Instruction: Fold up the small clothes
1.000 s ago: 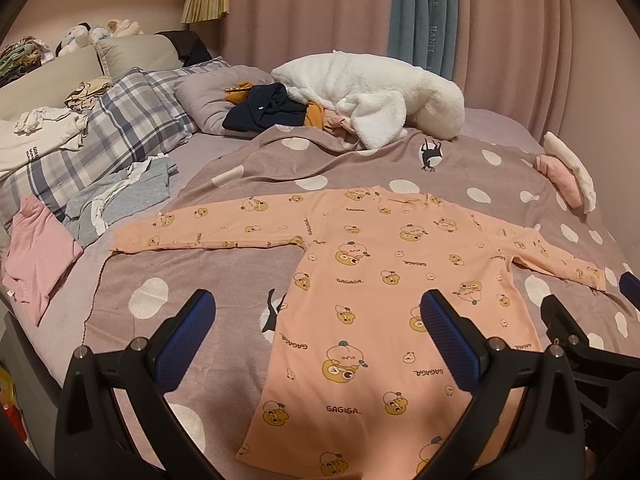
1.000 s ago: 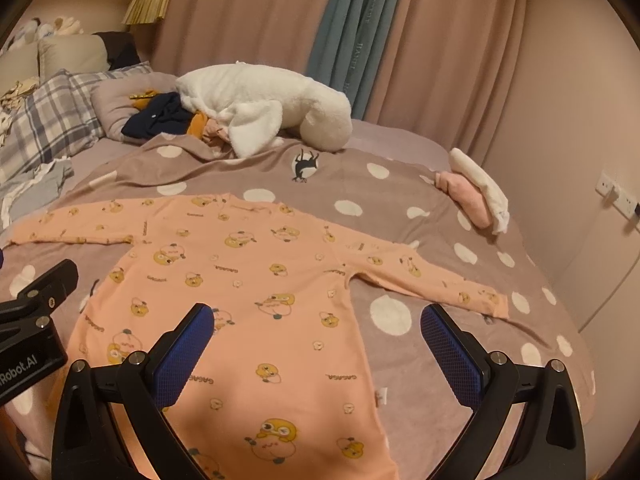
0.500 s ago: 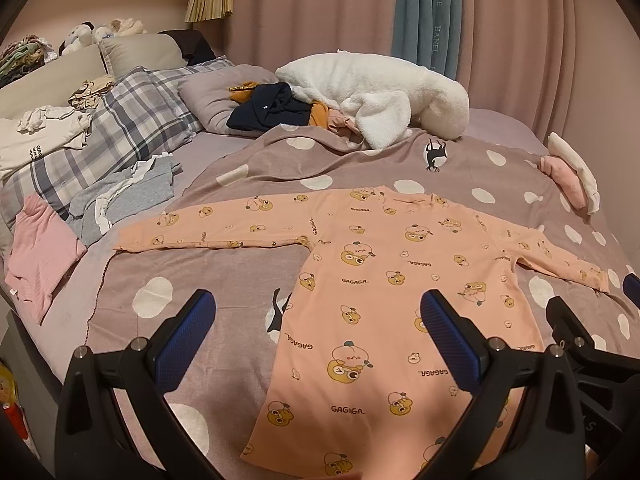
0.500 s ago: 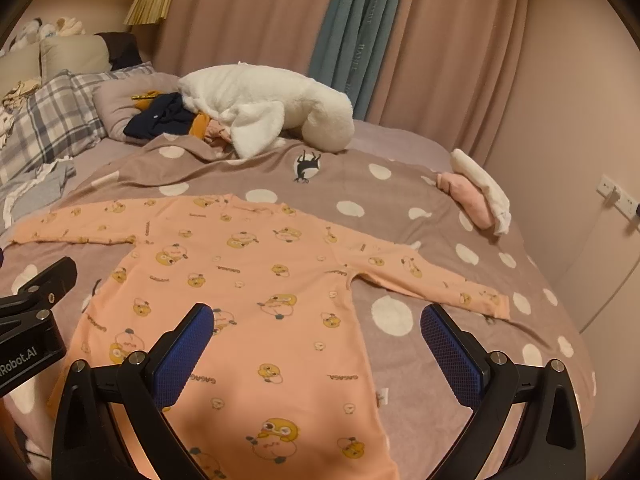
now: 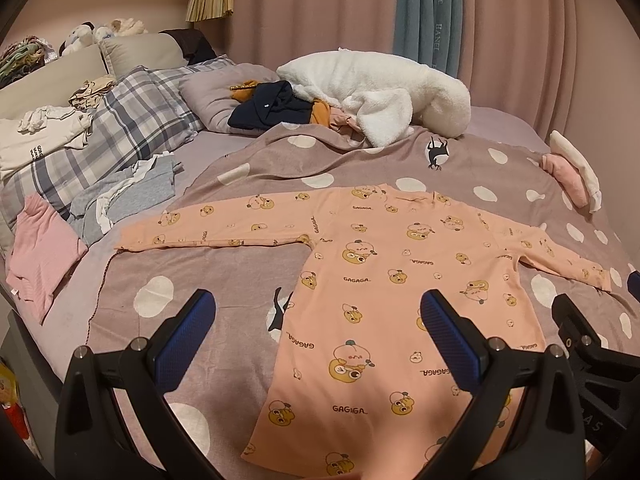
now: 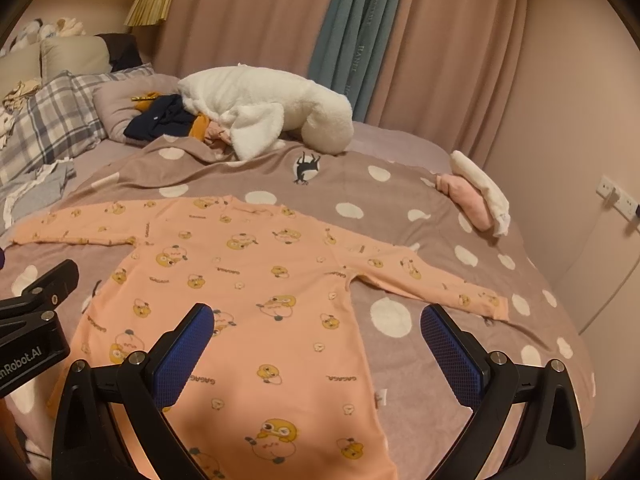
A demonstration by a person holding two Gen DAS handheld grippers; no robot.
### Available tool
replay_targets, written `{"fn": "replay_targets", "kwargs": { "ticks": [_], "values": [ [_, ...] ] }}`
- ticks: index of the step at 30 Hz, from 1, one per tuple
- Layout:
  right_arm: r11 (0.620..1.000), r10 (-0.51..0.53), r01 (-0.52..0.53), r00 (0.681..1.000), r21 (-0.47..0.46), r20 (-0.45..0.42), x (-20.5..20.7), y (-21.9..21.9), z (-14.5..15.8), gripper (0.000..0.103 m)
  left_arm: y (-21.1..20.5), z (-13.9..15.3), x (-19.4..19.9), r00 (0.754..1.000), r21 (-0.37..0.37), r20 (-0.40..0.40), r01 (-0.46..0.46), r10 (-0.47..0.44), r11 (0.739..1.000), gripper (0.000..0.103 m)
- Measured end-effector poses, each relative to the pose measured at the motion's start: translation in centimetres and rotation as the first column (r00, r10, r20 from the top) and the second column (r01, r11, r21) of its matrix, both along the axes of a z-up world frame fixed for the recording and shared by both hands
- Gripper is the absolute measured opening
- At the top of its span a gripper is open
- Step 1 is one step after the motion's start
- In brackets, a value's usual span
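Peach long-sleeved top (image 5: pixel 384 292) w/ cartoon print is laid flat, sleeves spread, on the polka-dot blanket (image 5: pixel 192 280). Left gripper (image 5: pixel 318 336) & right gripper (image 6: pixel 316 340) are held above its hem, jaws wide, nothing gripped.

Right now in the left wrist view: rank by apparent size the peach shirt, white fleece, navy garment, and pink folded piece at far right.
1. Peach shirt, by far the largest.
2. White fleece.
3. Navy garment.
4. Pink folded piece.
The last two look close; both lie farther back than the shirt, so their true sizes are uncertain.
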State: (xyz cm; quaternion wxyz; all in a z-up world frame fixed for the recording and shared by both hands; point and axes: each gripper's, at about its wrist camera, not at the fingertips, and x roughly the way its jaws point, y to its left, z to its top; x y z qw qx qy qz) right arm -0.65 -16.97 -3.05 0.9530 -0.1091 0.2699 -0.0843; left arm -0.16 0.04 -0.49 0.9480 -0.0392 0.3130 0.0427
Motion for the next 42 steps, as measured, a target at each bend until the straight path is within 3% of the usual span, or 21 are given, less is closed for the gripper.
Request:
{"fn": "replay_targets", "kwargs": {
  "ticks": [7, 12, 15, 18, 23, 29, 32, 34, 37, 39, 40, 42],
  "values": [
    [1.0, 0.003, -0.003, 1.0, 0.006, -0.006, 0.0, 0.0, -0.1, 0.102, -0.8, -0.3, 0.4, 1.0, 0.01, -0.004, 0.003, -0.003, 1.0, 0.103],
    [0.999, 0.021, -0.021, 1.0, 0.029, -0.02, 0.3, -0.4, -0.2, 0.102, -2.3, -0.7, 0.6, 0.999, 0.055, 0.05, -0.012, 0.009, 0.998, 0.103],
    [0.996, 0.055, -0.053, 0.998, 0.074, -0.024, 0.5, -1.3, -0.1, 0.102, -2.8, -1.1, 0.9, 0.999, 0.025, 0.044, 0.03, -0.031, 0.999, 0.103],
    [0.974, 0.134, -0.126, 0.991, 0.19, -0.027, 1.0, -3.2, 0.1, 0.102, -3.1, -1.4, 1.2, 0.998, -0.026, 0.043, 0.046, -0.045, 0.999, 0.103],
    [0.876, 0.194, -0.158, 0.98, 0.456, -0.033, 3.2, -13.0, -0.1, 0.102, -3.6, -1.7, 1.9, 0.998, -0.04, 0.055, 0.043, -0.041, 0.998, 0.103],
    [0.817, 0.024, 0.055, 0.991, 0.574, -0.129, 7.0, -27.8, -1.8, 0.102, -3.5, -2.6, 3.4, 0.999, -0.082, 0.044, 0.021, -0.018, 0.996, 0.103],
    [0.719, -0.086, 0.187, 0.98, 0.67, -0.182, 8.5, -36.0, -4.0, 0.102, -3.9, -3.1, 4.4, 1.0, -0.091, 0.026, 0.014, -0.011, 0.996, 0.103],
    [0.629, -0.095, 0.219, 0.974, 0.746, -0.206, 8.9, -39.4, -6.0, 0.09, -4.3, -3.4, 4.8, 1.0, -0.087, 0.02, 0.012, -0.01, 0.996, 0.103],
    [0.503, -0.131, 0.288, 0.957, 0.815, -0.257, 8.7, -42.5, -8.8, 0.083, -5.4, -3.9, 5.3, 1.0, -0.081, 0.009, 0.025, -0.024, 0.996, 0.103],
    [0.502, -0.15, 0.313, 0.95, 0.806, -0.275, 8.7, -43.3, -9.4, 0.081, -5.9, -4.3, 5.6, 0.999, -0.083, -0.004, 0.043, -0.043, 0.996, 0.103],
    [0.529, -0.164, 0.337, 0.941, 0.779, -0.296, 8.7, -43.3, -9.9, 0.081, -6.2, -4.5, 5.7, 0.998, -0.081, -0.012, 0.053, -0.054, 0.995, 0.103],
    [0.52, -0.187, 0.355, 0.935, 0.777, -0.302, 9.0, -44.0, -10.6, 0.073, -6.8, -5.0, 5.9, 0.997, -0.073, -0.031, 0.071, -0.074, 0.995, 0.103]
  ]
}}
